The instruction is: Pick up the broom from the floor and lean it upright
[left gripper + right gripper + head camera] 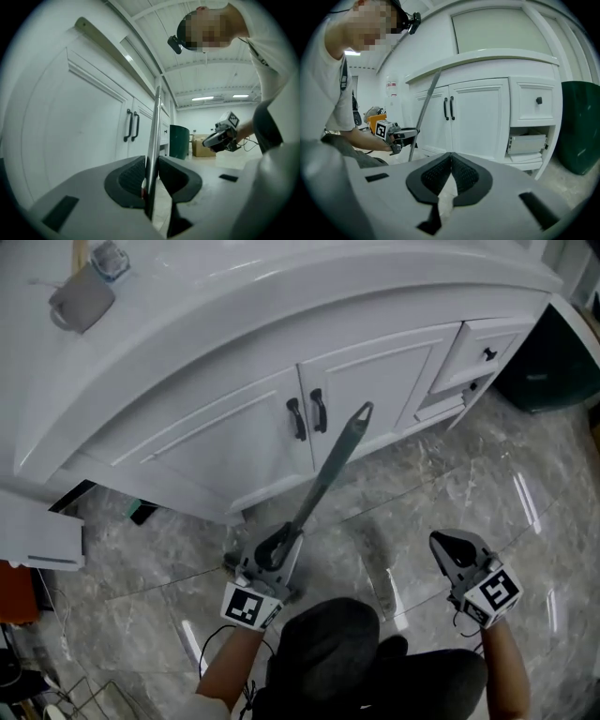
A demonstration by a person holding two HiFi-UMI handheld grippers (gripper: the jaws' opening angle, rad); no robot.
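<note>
Left gripper [274, 554] clamped on broom handle [328, 470] in front of white cabinet [234, 437]; right gripper [448, 545] closed, empty.
Left jaws stand narrow, pads pressed on either side of the thin metal handle, low on its length. Handle slants up toward the cabinet, its top end before the right-hand door of the central pair, just beside the two black door pulls [307, 414]; contact with the cabinet cannot be confirmed. Broom head not discernible. Right gripper is held above the marbled floor [422, 493], well apart from the handle, toward the cabinet's drawer end, jaws together with nothing between. Dark green bin [544, 362] stands past that drawer end. Grey mug [82, 298] sits on the cabinet's countertop.
</note>
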